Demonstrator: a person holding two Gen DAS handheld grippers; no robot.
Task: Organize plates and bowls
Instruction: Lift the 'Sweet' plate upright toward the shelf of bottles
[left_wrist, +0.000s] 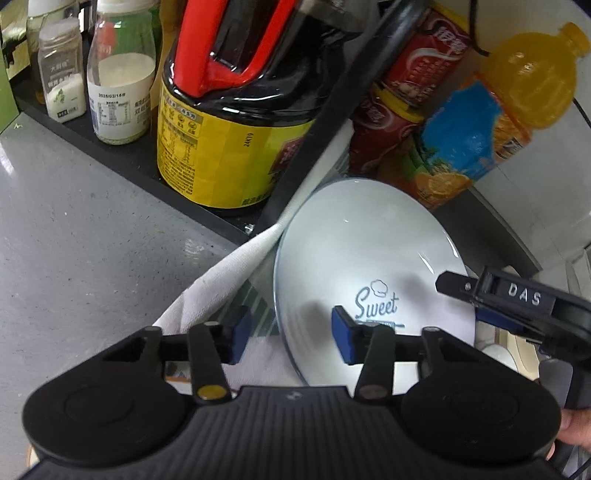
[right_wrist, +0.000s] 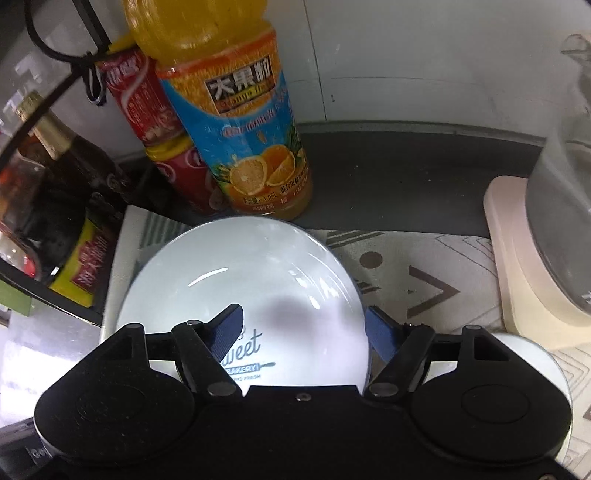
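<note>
While both grippers are straddling opposite rims of the white plate (right_wrist: 236, 291) lying on the patterned cloth (right_wrist: 424, 266) just before the orange juice bottle (right_wrist: 240, 122), left gripper (left_wrist: 291, 334) and right gripper (right_wrist: 303, 332) are standing part-open, gripping nothing, so pads should be seating squarely on the rim before closing.

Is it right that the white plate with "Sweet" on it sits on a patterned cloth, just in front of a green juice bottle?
Not quite: the bottle behind the plate holds orange juice, as the right wrist view shows. The cloth part is right.
</note>
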